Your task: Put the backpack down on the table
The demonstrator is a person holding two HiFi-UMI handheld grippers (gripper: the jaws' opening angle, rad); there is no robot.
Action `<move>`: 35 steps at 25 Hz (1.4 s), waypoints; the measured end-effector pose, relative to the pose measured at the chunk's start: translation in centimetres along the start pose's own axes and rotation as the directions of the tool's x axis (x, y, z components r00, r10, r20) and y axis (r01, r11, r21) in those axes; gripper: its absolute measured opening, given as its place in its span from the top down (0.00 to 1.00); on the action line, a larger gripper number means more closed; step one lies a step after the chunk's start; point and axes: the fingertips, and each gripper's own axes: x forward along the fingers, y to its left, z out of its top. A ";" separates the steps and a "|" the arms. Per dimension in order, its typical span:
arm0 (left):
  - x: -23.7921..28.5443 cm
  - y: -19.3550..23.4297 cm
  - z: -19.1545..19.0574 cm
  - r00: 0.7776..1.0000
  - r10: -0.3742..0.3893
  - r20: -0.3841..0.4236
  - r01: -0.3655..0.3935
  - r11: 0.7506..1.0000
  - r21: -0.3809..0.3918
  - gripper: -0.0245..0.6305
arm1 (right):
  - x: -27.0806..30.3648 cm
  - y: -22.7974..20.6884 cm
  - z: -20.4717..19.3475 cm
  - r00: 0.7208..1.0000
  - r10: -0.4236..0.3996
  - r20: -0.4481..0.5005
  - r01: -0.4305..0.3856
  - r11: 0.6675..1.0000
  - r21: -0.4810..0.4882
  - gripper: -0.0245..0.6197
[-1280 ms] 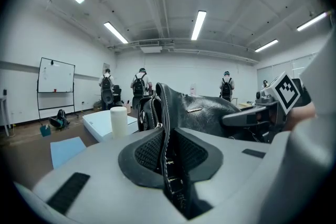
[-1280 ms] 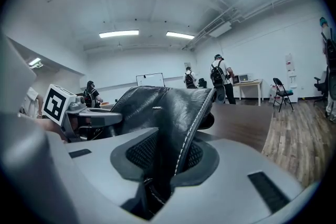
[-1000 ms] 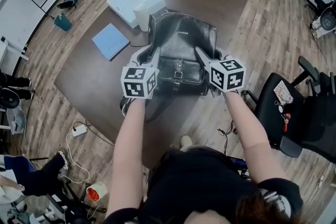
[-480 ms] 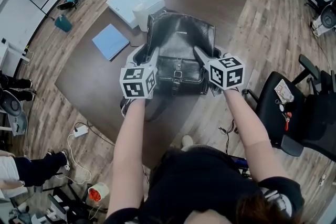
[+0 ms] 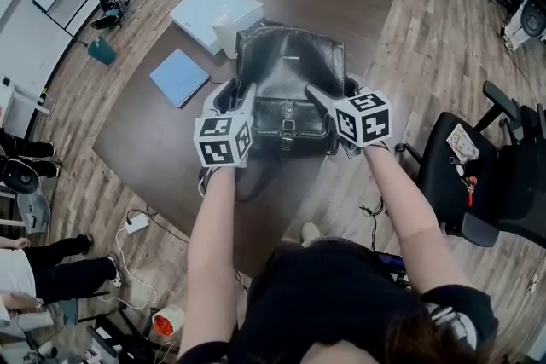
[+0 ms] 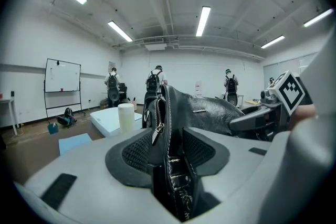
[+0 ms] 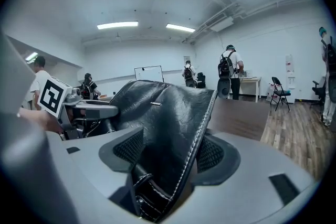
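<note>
Two-handed hold on the backpack (image 5: 290, 85), with nothing let go yet. Pinches the zippered side seam tight in the left gripper (image 6: 167, 147), closed hard on the black leather just below the hanging zip pull. Pinches the stitched opposite edge the same way in the right gripper (image 7: 168, 152), likewise shut on the material. Stands the backpack upright over the near part of the tabletop (image 5: 358, 4), front pocket and buckle turned toward the person. Places it just beside a white cylinder (image 5: 226, 37) and near a white box (image 5: 213, 10), with a blue folder (image 5: 179, 77) farther off to the left.

Probably rests the base on the wood already, but cannot confirm contact, being hidden from above by the backpack's own front.

Judged from that, carrying and placing look largely done. Left to do: settling the full weight, opening both grippers, and drawing back without tipping the backpack toward the near edge.

Against a second ago, differs very little. Keeps the same two edges clamped, the same upright pose and the same spot beside the white cylinder. Slides the whole scene slightly down in the head view, apparently a shift of the head, not of the load. Shows people (image 5: 51, 268) on the floor at lower left in new positions.
</note>
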 end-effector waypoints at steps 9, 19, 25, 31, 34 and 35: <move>-1.2 -0.3 0.2 1.000 -0.017 0.017 0.017 1.000 0.019 0.66 | -2.4 -0.9 0.4 0.988 -0.141 0.060 0.138 0.989 0.057 0.47; -4.6 -0.8 0.2 0.998 -0.049 0.039 0.049 0.999 -0.001 0.67 | -6.3 1.9 1.4 0.972 -0.200 0.124 0.192 0.979 0.073 0.52; -8.3 -1.0 0.4 0.997 -0.042 0.064 0.044 0.998 -0.034 0.77 | -8.5 4.1 1.1 0.969 -0.211 0.131 0.202 0.976 0.083 0.63; -11.8 -1.2 0.5 0.996 -0.034 0.084 0.038 0.998 -0.047 0.83 | -10.5 6.2 1.2 0.958 -0.232 0.170 0.217 0.971 0.103 0.84; -13.6 -1.4 0.3 0.996 -0.027 0.080 0.030 0.998 -0.047 0.85 | -11.5 7.2 0.8 0.954 -0.245 0.171 0.229 0.967 0.110 0.91; -14.1 -1.4 0.2 0.997 -0.022 0.080 0.026 0.998 -0.049 0.85 | -11.8 7.5 0.7 0.955 -0.247 0.166 0.231 0.967 0.109 0.92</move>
